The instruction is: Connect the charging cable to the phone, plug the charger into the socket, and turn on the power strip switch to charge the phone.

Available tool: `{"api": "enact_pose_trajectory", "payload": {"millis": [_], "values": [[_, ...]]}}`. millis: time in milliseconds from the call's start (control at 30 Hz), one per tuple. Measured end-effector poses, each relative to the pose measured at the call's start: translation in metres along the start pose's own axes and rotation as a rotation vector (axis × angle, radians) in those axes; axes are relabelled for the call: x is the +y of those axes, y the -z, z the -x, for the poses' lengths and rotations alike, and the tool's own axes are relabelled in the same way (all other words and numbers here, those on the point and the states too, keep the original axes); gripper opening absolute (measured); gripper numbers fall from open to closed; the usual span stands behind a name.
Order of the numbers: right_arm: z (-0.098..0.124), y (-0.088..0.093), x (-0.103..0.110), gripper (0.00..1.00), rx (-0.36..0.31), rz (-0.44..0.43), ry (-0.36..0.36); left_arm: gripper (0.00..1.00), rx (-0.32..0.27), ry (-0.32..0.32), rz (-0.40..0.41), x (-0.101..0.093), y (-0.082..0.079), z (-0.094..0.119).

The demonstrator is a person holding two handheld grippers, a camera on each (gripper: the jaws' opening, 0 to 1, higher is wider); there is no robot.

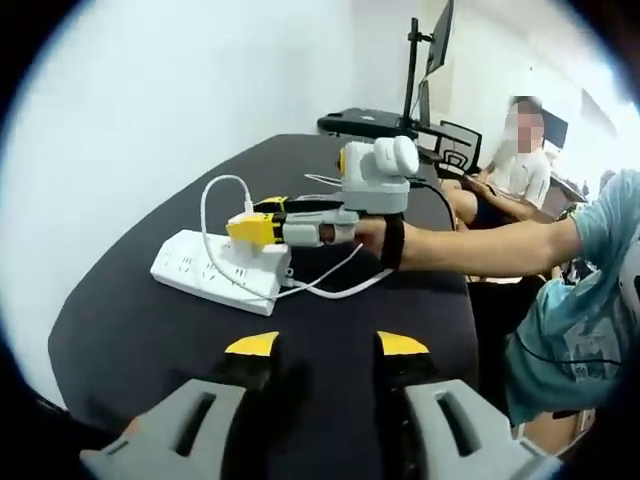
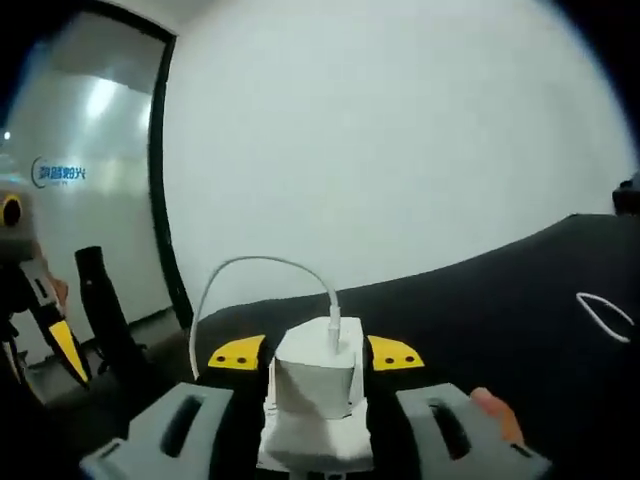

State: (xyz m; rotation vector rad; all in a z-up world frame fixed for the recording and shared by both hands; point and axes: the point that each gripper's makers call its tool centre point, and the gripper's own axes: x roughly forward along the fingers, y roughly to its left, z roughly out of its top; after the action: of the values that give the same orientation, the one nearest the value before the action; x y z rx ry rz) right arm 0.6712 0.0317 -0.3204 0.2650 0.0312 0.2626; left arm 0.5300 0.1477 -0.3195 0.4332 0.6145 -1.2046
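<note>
On the black table (image 1: 150, 330), far left of centre: the white power strip (image 1: 215, 270) lies flat, with the white charger (image 2: 315, 380) standing on its top face.

Right gripper (image 1: 255, 228): clenched on the charger; in the right gripper view the yellow-tipped jaws sit on either side of the block, and in the left gripper view it reaches in from the right, over the strip.

Left gripper (image 1: 325, 345): released; jaws stand apart over bare table, near the viewer, holding nothing.

Charging cable (image 1: 215, 215): arcs up from the top of the charger, then trails loosely across the table to the right of the strip.

Phone: not identifiable in either view; whether the cable is joined to it cannot be told.

Seating of charger: appears to be at or in a socket; how deep the pins are cannot be told.

Risk, tilt: if the right gripper presses off-axis, the pins are likely to bind or miss the socket holes.

Risk, strip shift: the strip is unheld; a sideways push may slide it on the table. Bracing with the left gripper would counter this.

Risk, cable snag: the loop lies close to the jaws; withdrawing could catch it and drag the charger loose.

Risk, switch: its position on the strip is not discernible, so a blind press may miss it.
</note>
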Motion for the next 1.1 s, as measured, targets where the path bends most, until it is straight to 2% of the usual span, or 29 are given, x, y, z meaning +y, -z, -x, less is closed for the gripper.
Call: {"api": "enact_pose_trajectory", "payload": {"millis": [133, 233, 300, 367, 500, 600, 900, 1000, 1067, 1100], "values": [[0.000, -0.015, -0.005, 0.36, -0.021, -0.015, -0.004, 0.32, 0.002, -0.005, 0.003, 0.003, -0.001, 0.001], [-0.001, -0.022, -0.008, 0.26, -0.020, -0.030, 0.005, 0.32, 0.005, 0.000, 0.005, 0.003, -0.001, 0.000], [-0.004, -0.016, -0.006, 0.20, 0.034, -0.010, -0.001, 0.32, 0.013, -0.005, 0.002, 0.004, 0.000, -0.001], [-0.006, -0.014, -0.003, 0.20, 0.038, 0.039, -0.002, 0.32, 0.017, -0.007, 0.003, 0.005, 0.000, -0.001], [-0.012, -0.010, -0.004, 0.13, 0.055, 0.035, 0.009, 0.31, 0.016, -0.007, 0.006, 0.005, 0.001, -0.002], [-0.009, -0.011, -0.008, 0.04, 0.054, -0.005, 0.033, 0.31, 0.026, -0.009, 0.002, 0.005, 0.003, -0.002], [-0.004, -0.009, -0.009, 0.03, 0.038, -0.027, 0.058, 0.30, 0.022, -0.014, 0.006, 0.007, 0.006, -0.003], [-0.007, -0.008, -0.009, 0.03, 0.015, 0.049, 0.060, 0.30, 0.019, -0.011, 0.005, 0.007, 0.007, -0.006], [-0.007, -0.006, -0.009, 0.03, 0.023, -0.007, 0.050, 0.30, 0.013, -0.012, 0.009, 0.008, 0.006, -0.007], [-0.008, -0.006, -0.008, 0.03, 0.024, 0.008, 0.045, 0.30, 0.007, -0.011, 0.012, 0.007, 0.005, -0.008]]}}
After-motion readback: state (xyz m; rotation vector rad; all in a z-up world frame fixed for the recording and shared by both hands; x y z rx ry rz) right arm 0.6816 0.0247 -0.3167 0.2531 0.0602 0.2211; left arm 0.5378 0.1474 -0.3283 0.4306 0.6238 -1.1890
